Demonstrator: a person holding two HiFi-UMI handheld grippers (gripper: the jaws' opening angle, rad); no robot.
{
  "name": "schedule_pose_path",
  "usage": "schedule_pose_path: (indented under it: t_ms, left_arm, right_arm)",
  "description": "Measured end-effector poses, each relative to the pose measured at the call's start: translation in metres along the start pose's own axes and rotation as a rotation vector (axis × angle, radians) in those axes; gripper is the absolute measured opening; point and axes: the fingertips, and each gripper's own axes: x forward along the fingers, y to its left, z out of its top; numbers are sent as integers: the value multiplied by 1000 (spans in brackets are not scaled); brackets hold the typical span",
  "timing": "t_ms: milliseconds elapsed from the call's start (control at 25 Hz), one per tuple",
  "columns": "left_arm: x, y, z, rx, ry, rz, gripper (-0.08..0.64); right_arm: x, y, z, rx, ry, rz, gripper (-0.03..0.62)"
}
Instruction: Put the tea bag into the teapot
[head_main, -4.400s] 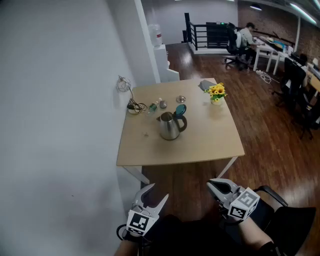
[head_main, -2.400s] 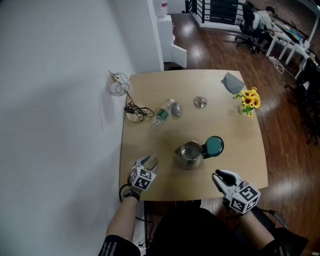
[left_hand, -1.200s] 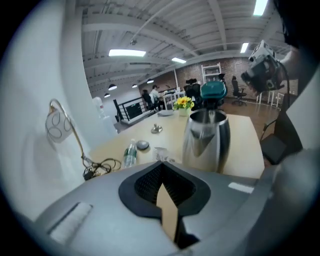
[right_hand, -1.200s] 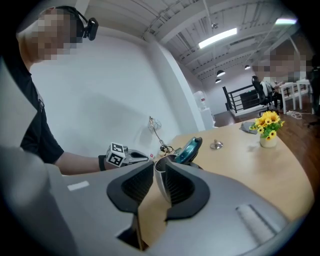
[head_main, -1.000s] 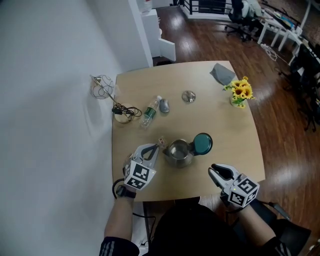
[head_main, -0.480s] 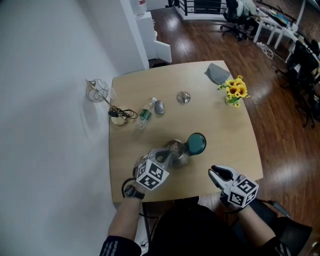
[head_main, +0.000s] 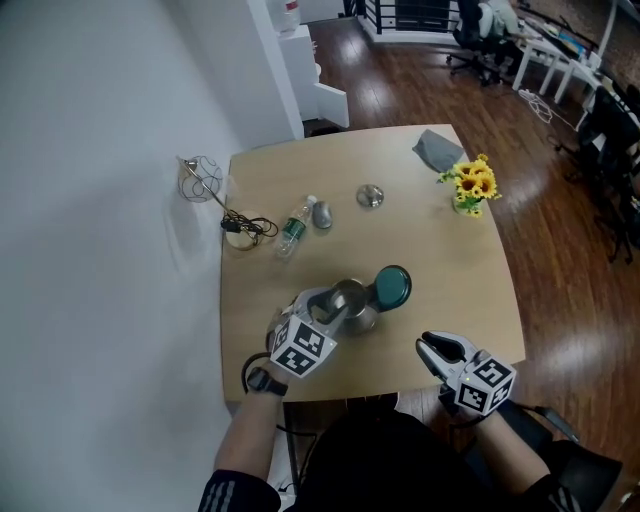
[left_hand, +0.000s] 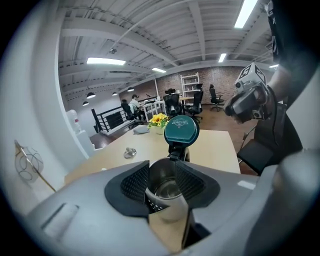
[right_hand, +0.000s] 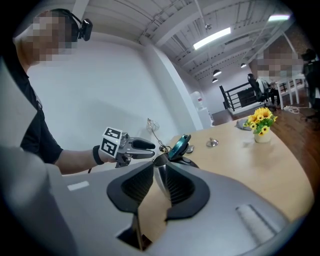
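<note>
Left tool (head_main: 325, 308) covers part of the teapot (head_main: 356, 299) (head view)

The table (head_main: 440, 290) stands with its left side against the wall (head_main: 100, 250). The teapot (head_main: 350, 305) sits on it toward the near edge, a little left of the middle, with its lid (head_main: 391, 287) swung open to the right. Behind the teapot a bottle (head_main: 291, 228) lies on its side, with a mouse (head_main: 321, 214) just beside its far end. A cable (head_main: 245, 227) lies coiled left of the bottle, at the wall edge, and a wire thing (head_main: 200, 178) sits at the wall behind it. Right of the mouse lies a small round thing (head_main: 370, 196). A cloth (head_main: 437, 150) lies at the far right corner, with the flowers (head_main: 470, 185) nearer, by the right edge. Desks (head_main: 545, 50) stand well behind, at the right.
</note>
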Motion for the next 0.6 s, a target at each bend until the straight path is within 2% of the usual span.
schedule_pose_path:
  t_ms: [80,280,320,400,440,600]
  left_arm:
    - [-6,2,3,-9,-15,22,177]
    - [-30,-6,29,-13,-112,45,184]
    - [-35,-7,34,-31,-138,45,170]
    - [-44,-8,41,-91,-179,44,75]
    - [-49,-8,43,-114,-188,48,57]
    - [-72,-13,45,-137,-190,82,51]
  right_arm:
    - [0,1,1,-4,-3,10,84]
    - [-2,3,8,-4,-26,36,84]
    - [-2,3,9,-3,-30,44,84]
    - [-3,4,11,-14,-34,57,78]
    - [-5,5,12,-24,-36,60,72]
    - [-13,9,18,-85,-55,76,8]
